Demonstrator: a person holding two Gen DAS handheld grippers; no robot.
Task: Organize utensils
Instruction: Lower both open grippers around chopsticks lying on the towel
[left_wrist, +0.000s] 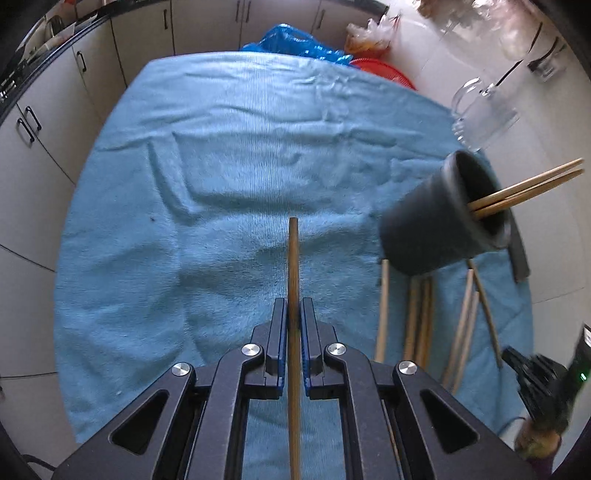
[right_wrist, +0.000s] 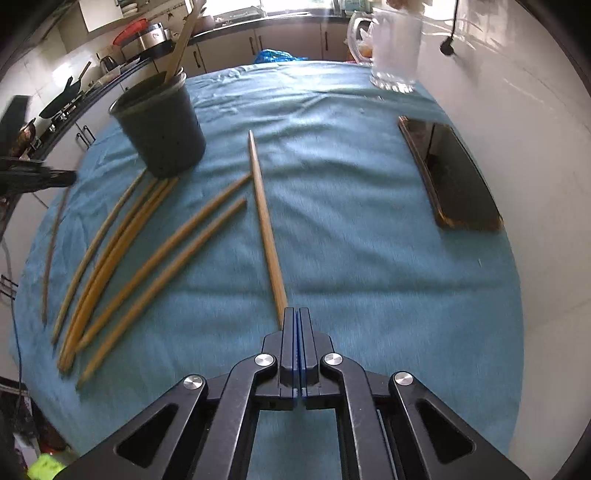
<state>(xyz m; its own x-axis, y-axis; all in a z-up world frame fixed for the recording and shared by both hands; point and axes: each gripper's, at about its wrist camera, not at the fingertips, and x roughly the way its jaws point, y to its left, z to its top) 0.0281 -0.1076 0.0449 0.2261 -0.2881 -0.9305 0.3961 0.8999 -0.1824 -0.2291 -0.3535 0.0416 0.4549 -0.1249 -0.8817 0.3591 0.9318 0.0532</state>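
Observation:
My left gripper (left_wrist: 294, 303) is shut on a wooden chopstick (left_wrist: 294, 266) that points forward above the blue towel (left_wrist: 221, 166). A dark cup (left_wrist: 439, 221) holding two chopsticks (left_wrist: 528, 188) stands to its right, with several loose chopsticks (left_wrist: 421, 317) lying below the cup. In the right wrist view my right gripper (right_wrist: 297, 314) is shut and empty, its tips beside the near end of one lone chopstick (right_wrist: 266, 225) on the towel. The cup (right_wrist: 159, 125) is at far left, with several loose chopsticks (right_wrist: 129, 266) fanned out in front of it.
A black phone (right_wrist: 450, 173) lies at the towel's right edge. A clear glass mug (right_wrist: 395, 48) stands at the far right corner; it also shows in the left wrist view (left_wrist: 480, 110). Kitchen cabinets (left_wrist: 48, 110) and a blue plastic bag (left_wrist: 295, 44) lie beyond the table.

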